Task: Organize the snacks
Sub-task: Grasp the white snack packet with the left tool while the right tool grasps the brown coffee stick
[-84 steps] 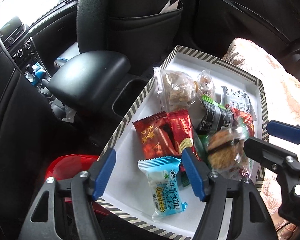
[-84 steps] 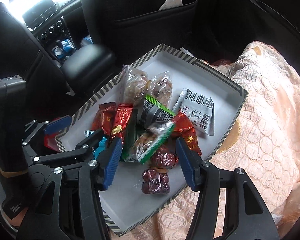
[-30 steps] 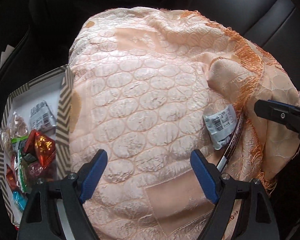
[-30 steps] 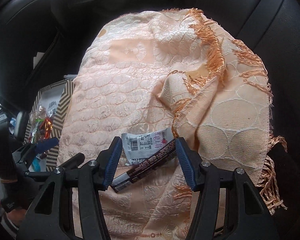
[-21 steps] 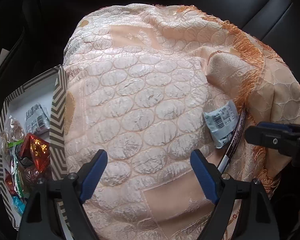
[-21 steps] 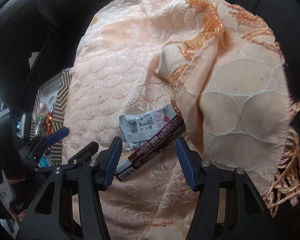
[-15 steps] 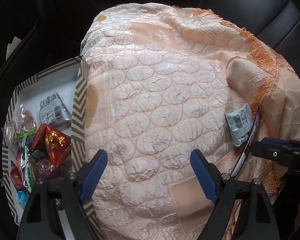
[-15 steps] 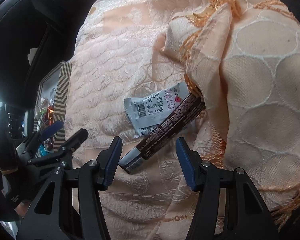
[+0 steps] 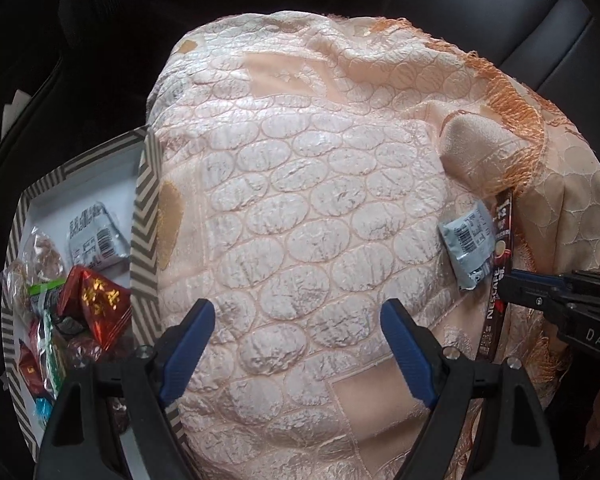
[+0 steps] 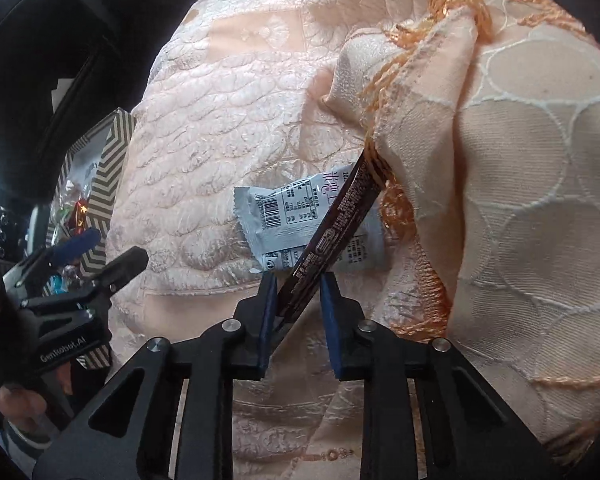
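A: Right gripper [image 10: 296, 286] fingers, wide apart half a second ago, have now clamped the lower end of the coffee stick [image 10: 332, 236]. It leans across the grey packet [image 10: 284, 216] on the peach cloth [image 10: 220, 120].

B: Left gripper [image 9: 296, 344]?

A: Fingers wide, empty, above the cloth. Judgement: stick is secured; next it goes to the striped box [image 9: 142, 216].

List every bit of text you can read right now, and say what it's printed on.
"NESCAFE": dark stick packet, gripped by the right gripper.
"DAS": right gripper body, cut off by the frame edge.
"GenRobot.AI": left gripper body.
Grey packet: barcode and small print, unreadable.
Red wrapper in the box: gold characters, blurred.
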A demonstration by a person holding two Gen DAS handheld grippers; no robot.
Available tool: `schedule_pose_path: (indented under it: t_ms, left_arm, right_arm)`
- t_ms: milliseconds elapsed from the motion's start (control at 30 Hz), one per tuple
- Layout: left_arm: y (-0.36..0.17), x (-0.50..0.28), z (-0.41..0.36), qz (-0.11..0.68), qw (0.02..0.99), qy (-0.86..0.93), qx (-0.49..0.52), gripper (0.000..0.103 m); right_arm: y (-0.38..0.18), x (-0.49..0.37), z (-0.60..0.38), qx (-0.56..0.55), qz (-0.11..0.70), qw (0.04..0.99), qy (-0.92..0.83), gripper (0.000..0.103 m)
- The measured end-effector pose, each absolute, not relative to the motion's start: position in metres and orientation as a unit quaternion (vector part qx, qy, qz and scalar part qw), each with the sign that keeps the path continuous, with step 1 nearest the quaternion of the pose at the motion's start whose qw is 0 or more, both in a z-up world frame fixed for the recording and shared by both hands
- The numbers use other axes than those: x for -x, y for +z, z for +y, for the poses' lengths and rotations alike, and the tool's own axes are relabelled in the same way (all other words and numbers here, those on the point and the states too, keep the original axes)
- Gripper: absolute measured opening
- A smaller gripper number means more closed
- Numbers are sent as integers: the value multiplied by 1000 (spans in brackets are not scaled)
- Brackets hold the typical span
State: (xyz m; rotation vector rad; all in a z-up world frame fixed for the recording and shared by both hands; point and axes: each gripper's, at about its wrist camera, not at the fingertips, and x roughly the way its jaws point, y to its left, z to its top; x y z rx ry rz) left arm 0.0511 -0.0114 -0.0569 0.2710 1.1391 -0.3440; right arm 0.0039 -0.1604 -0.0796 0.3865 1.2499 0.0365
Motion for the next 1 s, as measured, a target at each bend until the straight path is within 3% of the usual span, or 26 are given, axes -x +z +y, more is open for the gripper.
schedule_pose_path:
  t_ms: [300, 533, 733, 800, 1000]
  left_arm:
    - [-50, -51, -73, 490, 795, -271, -235, 87]
    - [-42, -57, -74, 484, 797, -275, -234, 87]
    - [-40, -57, -68, 483, 798, -272, -237, 87]
    - [-41, -58, -67, 484, 798, -270, -235, 87]
    - [-44, -58, -67, 486, 796, -272, -236, 87]
  right_arm:
    - [-83, 0, -172, -174, 587, 791, 18, 10]
    - [-87, -6, -179, -192, 599, 777, -3, 10]
    - [-89, -5, -185, -190, 608, 771, -30, 14]
    - [-96, -10, -183, -175, 619, 764, -39, 24]
    - [-101, -17, -184, -179, 618, 765, -42, 25]
